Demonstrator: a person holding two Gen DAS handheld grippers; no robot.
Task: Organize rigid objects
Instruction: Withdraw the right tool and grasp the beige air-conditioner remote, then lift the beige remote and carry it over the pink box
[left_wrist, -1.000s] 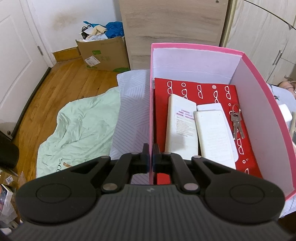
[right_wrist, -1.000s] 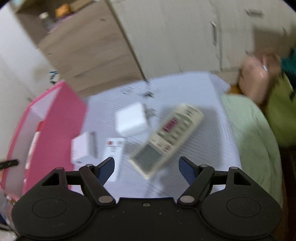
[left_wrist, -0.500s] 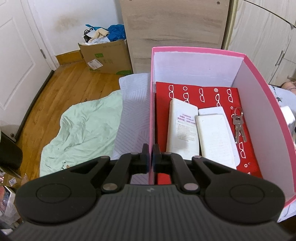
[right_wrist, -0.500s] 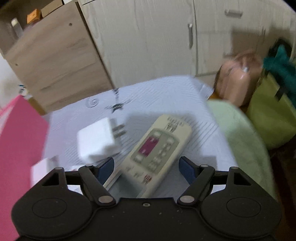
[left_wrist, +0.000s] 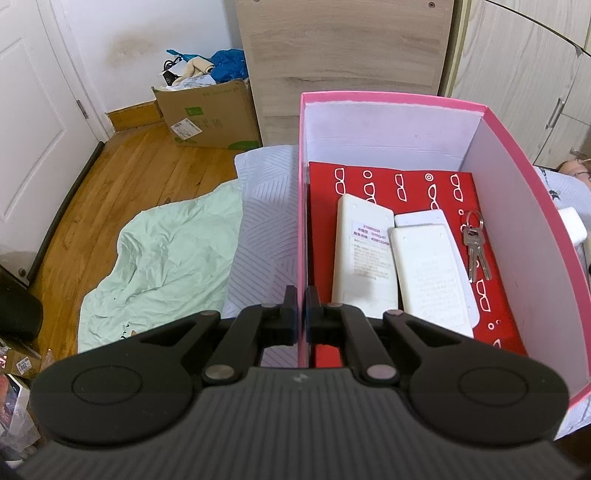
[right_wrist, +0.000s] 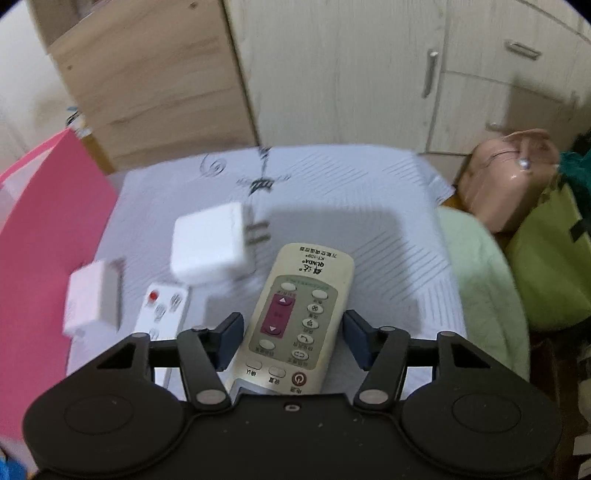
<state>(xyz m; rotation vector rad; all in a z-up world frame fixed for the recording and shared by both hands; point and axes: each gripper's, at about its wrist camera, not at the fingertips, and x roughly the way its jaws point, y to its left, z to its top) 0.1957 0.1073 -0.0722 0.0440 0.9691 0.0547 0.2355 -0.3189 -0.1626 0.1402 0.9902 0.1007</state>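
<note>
The pink box (left_wrist: 524, 258) stands on the white bedspread (right_wrist: 351, 192), its left wall pinched in the fully closed left gripper (left_wrist: 301, 314). Inside lie two white slabs, long axes running away from the camera. On the bedspread, the beige remote (right_wrist: 295, 317) lies face up, lengthwise between the right gripper's (right_wrist: 293, 339) closing jaws (pads not yet touching), its power-button end nearest the camera. The charger (right_wrist: 210, 243) sits just beyond, left.

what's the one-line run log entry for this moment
left gripper: shut on pink box wall | right gripper: closing around beige remote, pads not yet touching | box holds: two white remotes, keys
</note>
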